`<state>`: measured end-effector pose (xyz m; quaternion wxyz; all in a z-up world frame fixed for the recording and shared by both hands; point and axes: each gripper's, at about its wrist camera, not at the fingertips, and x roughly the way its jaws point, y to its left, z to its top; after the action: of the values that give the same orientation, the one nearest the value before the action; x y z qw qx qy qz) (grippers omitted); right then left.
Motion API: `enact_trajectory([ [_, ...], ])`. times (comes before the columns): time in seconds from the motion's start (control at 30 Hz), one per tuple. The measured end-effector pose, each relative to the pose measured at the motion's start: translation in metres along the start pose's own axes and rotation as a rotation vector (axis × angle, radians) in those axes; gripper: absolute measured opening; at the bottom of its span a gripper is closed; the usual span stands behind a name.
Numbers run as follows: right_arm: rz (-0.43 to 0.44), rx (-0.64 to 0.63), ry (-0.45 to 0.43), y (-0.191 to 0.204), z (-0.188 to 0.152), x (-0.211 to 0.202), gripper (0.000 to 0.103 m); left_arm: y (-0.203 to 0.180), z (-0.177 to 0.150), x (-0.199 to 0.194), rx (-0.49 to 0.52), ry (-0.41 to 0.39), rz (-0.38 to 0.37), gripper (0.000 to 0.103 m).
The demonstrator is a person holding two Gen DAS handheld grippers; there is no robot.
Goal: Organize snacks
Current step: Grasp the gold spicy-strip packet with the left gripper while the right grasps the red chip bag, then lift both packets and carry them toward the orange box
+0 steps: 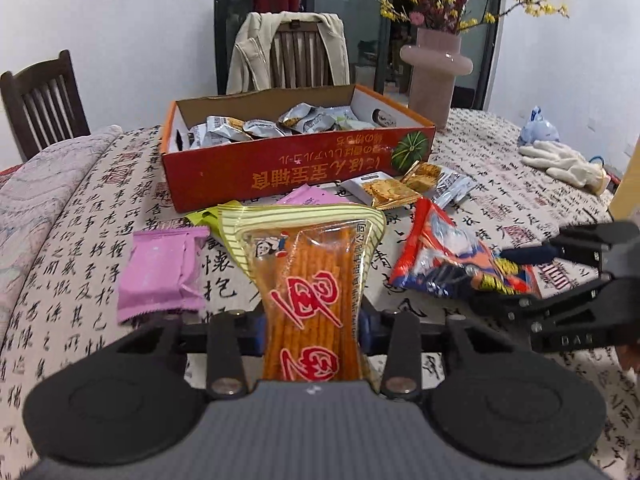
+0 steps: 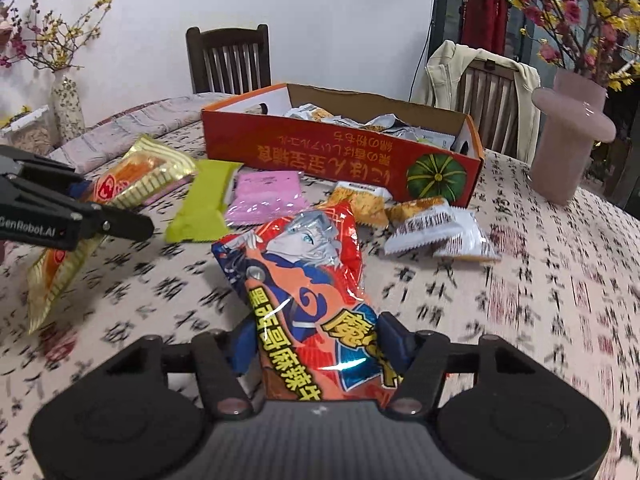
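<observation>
Desk [image 1: 500,200] draped in a calligraphy-print cloth, chairs [image 1: 44,100] behind. Orange box [image 1: 296,168] near the far edge, open-topped, holding silver packets [image 1: 264,126]. Pink vase [image 1: 434,76] just right of the box. Loose snacks lay in front of the box: pink packets [image 1: 160,272], a green one [image 2: 204,204], cracker packs [image 1: 384,190]. Left hand-held gripper [image 1: 314,320] clenched on a yellow-striped pack [image 1: 308,280] of orange sticks, lifted off the cloth. Right hand-held gripper [image 2: 320,344] clamped on a red-orange bag [image 2: 304,280]; whether the bag's far end touched the cloth, hard to say through the blur. White gloves [image 1: 560,162] at far right.
</observation>
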<state>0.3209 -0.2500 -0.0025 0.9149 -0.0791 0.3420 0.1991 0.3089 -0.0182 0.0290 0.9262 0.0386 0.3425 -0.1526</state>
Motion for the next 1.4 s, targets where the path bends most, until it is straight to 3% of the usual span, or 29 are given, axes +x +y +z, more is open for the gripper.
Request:
enact_trajectory([
  [0.43,0.013,0.059,-0.088,0.044,-0.045,-0.077,0.061,-0.009,-0.047,-0.071,-0.133,-0.058,-0.002,0.04],
  [0.8,0.015,0.059,-0.17,0.065,-0.064,-0.122,0.061,-0.02,-0.066,-0.103,-0.14,-0.092,0.002,0.04],
  [1.13,-0.007,0.081,-0.202,0.056,-0.054,-0.124,0.061,-0.008,-0.04,-0.097,-0.149,-0.12,-0.002,0.04],
  [1.4,-0.038,0.082,-0.253,0.024,-0.002,-0.102,0.061,0.015,0.027,-0.07,-0.134,-0.174,-0.007,0.04],
])
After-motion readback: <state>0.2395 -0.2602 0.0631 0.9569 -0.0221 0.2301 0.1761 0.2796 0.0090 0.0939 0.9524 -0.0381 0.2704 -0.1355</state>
